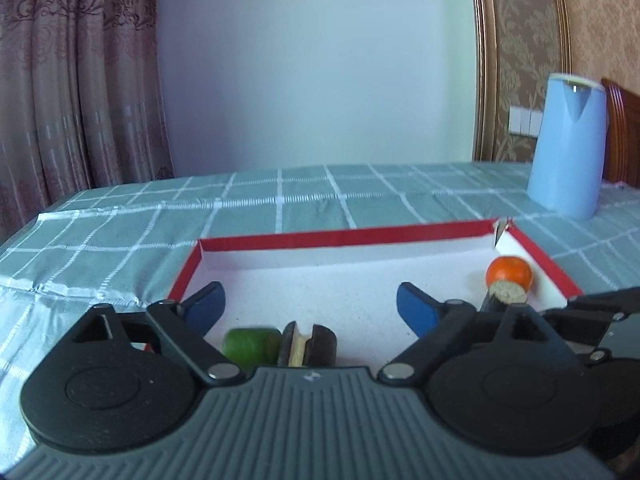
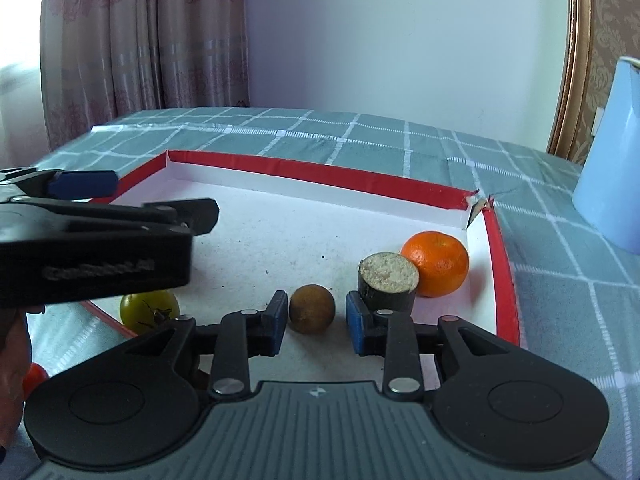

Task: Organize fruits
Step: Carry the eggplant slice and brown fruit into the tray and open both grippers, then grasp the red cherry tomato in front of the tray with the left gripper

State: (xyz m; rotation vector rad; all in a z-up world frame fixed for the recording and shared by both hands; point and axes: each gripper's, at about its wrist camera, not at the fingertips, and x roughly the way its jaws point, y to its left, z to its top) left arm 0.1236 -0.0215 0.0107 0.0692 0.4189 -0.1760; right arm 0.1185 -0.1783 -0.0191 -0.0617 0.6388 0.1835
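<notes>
**Fruits set down in the red-rimmed tray**

A shallow white cardboard tray with a red rim point(image 2: 320, 178) is seen lying on a table covered with a green checked cloth point(image 1: 280, 200), and every place below is given relative to that tray.

The left gripper point(image 1: 310, 308) is held over the tray's near left part, its blue-padded jaws standing wide apart with nothing pressed between them. Just below it, on the tray floor, a green round fruit point(image 1: 244, 346) and a dark piece with a pale cut face point(image 1: 308, 346) are seen side by side.

The right gripper point(image 2: 316, 320) is held low over the tray's near edge. Its jaws are slightly apart, and a small brown round fruit point(image 2: 312, 309) lies between the pads without being pressed by them.

Toward the tray's far right corner, a round orange tangerine point(image 2: 438, 262) rests touching a short dark cylinder with a pale, crumbly cut top point(image 2: 388, 280).

A pale blue kettle point(image 1: 568, 148) stands on the cloth beyond the tray's right corner.
</notes>
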